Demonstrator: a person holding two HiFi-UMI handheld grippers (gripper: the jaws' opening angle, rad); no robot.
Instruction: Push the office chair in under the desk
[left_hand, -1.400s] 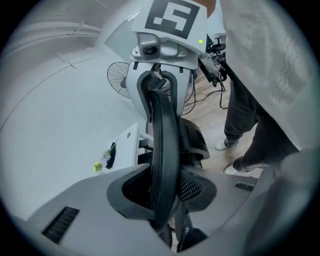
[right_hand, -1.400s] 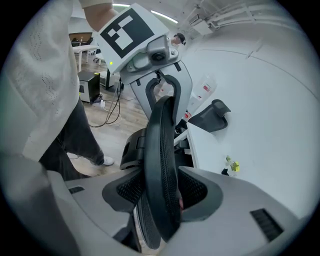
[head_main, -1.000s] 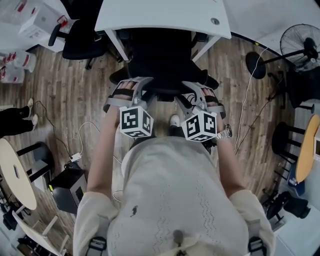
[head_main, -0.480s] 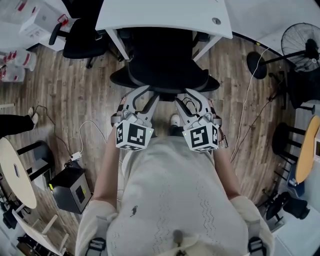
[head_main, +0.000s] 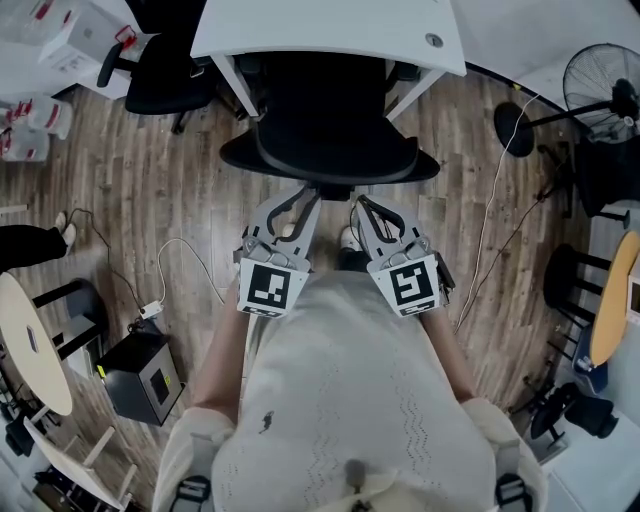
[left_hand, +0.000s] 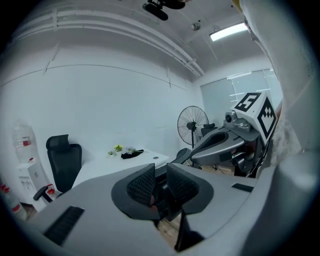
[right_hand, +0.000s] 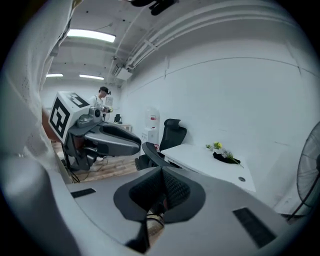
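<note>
The black office chair (head_main: 330, 135) stands with its seat tucked under the white desk (head_main: 330, 30), its backrest edge facing me. Both grippers hang just behind it, clear of the backrest. My left gripper (head_main: 303, 197) (left_hand: 160, 182) has just been closing its jaws; a gap still shows between the pads and nothing is in it. The pads of my right gripper (head_main: 361, 204) (right_hand: 161, 187) meet, shut on nothing. Each gripper view shows the other gripper, the right gripper (left_hand: 220, 145) and the left gripper (right_hand: 110, 140), alongside, with the desk (right_hand: 210, 162) ahead.
A second black chair (head_main: 160, 70) stands left of the desk. At the right are a floor fan (head_main: 600, 90) and trailing cables (head_main: 500, 210). A black box (head_main: 140, 375), a cable (head_main: 180, 265) and a round table (head_main: 30, 345) are at the left. A person (right_hand: 104, 102) stands far off.
Both grippers have drawn back off the chair's backrest toward my body and rolled so their marker cubes face up. Their jaws have narrowed, the right pair fully. The chair stays under the desk.
</note>
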